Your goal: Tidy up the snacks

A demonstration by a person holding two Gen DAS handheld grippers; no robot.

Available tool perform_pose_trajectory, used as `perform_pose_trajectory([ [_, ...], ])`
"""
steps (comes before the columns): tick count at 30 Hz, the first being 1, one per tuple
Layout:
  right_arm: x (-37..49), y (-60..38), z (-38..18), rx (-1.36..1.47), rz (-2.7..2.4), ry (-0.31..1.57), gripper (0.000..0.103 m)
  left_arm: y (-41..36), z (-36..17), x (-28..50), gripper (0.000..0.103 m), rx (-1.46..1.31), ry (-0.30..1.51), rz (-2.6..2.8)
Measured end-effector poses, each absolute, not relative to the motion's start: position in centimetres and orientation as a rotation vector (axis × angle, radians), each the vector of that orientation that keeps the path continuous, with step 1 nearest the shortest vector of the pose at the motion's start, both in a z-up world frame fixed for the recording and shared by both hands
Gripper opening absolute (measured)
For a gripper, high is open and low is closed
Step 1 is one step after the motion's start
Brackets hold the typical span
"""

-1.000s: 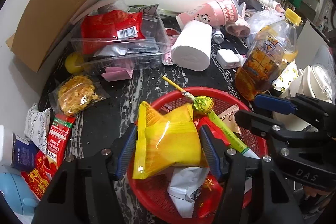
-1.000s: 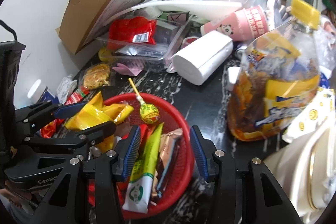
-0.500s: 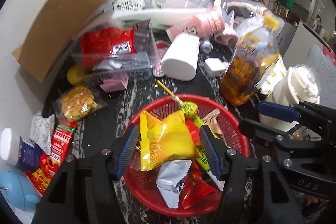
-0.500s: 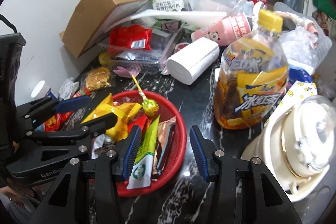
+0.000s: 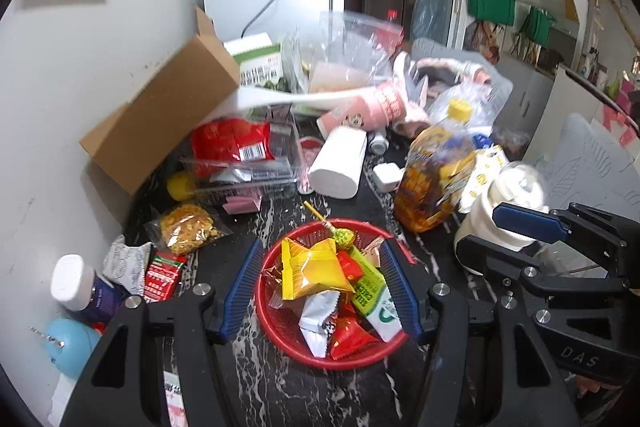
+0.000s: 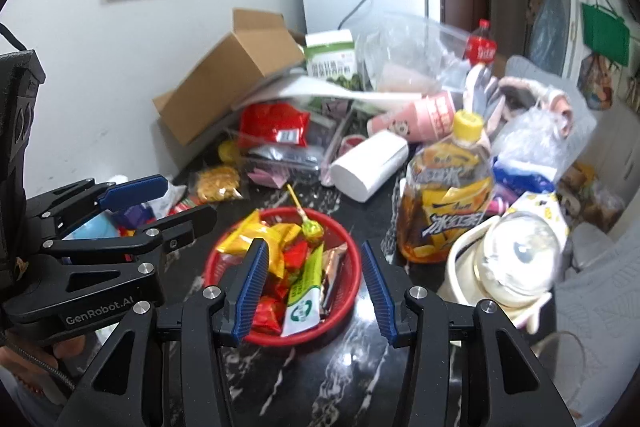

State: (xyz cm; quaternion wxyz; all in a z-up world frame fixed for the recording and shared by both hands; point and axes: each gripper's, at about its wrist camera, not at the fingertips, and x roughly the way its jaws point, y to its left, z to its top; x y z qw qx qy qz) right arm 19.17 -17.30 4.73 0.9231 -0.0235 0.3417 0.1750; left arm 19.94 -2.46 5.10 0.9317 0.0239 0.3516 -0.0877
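Bottle (image 6: 446, 195) and kettle (image 6: 504, 267) crowd red basket (image 6: 344, 311).

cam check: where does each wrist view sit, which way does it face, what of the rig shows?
Left wrist: on the left gripper, facing forward and down at the red basket; own open fingers below, right gripper at the right edge.
Right wrist: on the right gripper, same downward aim; own open fingers, left gripper at left.
Shared: basket, lollipop, iced tea bottle, cardboard box.
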Motion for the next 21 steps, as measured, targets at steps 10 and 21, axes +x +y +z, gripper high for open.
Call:
perform_pose_trajectory([
  [10, 12.7, -17.7, 7.8, -0.042, 0.343, 0.588, 0.053, -2.3, 8.6, 13.7, 0.06, 0.058, 0.623, -0.167],
  [21, 6.6, -18.3, 8.1, -0.033, 0.282, 0.509, 0.078, -1.4, 8.8, 8.1, 0.067, 0.037, 0.598, -0.159],
])
